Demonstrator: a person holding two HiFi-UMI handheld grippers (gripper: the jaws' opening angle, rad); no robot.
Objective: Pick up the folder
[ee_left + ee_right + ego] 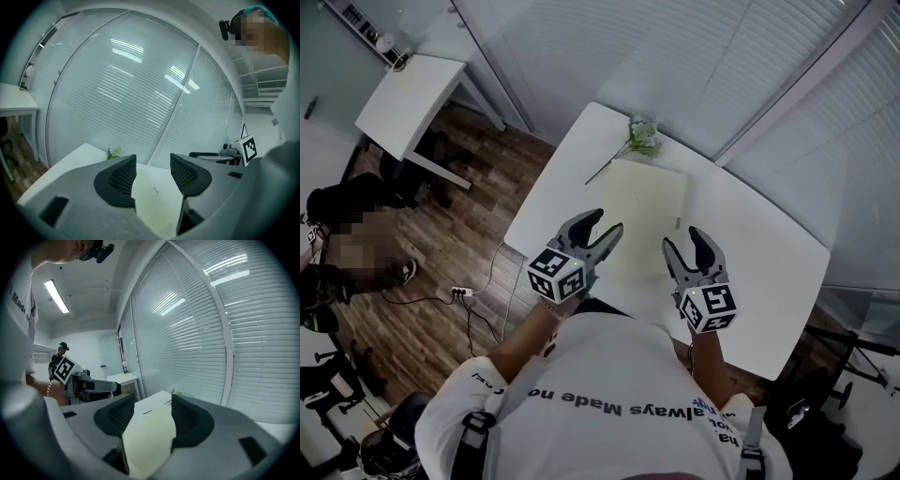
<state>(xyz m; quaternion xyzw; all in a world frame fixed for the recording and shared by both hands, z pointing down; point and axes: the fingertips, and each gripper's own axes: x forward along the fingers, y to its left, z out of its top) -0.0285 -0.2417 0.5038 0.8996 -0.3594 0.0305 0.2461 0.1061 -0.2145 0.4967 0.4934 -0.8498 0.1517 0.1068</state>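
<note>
A pale yellow folder (643, 217) lies flat on the white table (769, 253). My left gripper (606, 225) hovers over the folder's near left corner, jaws apart, nothing between them. My right gripper (687, 242) hovers by the folder's near right edge, also open and empty. In the left gripper view the folder (157, 197) shows between the open jaws of my left gripper (153, 169). In the right gripper view the folder (150, 434) fills the gap of my right gripper (152, 408), untouched.
A sprig of artificial flowers (639, 139) lies at the table's far edge, just beyond the folder. A second white table (412, 98) stands far left. Blinds cover the windows behind. A person sits at the left edge of the head view.
</note>
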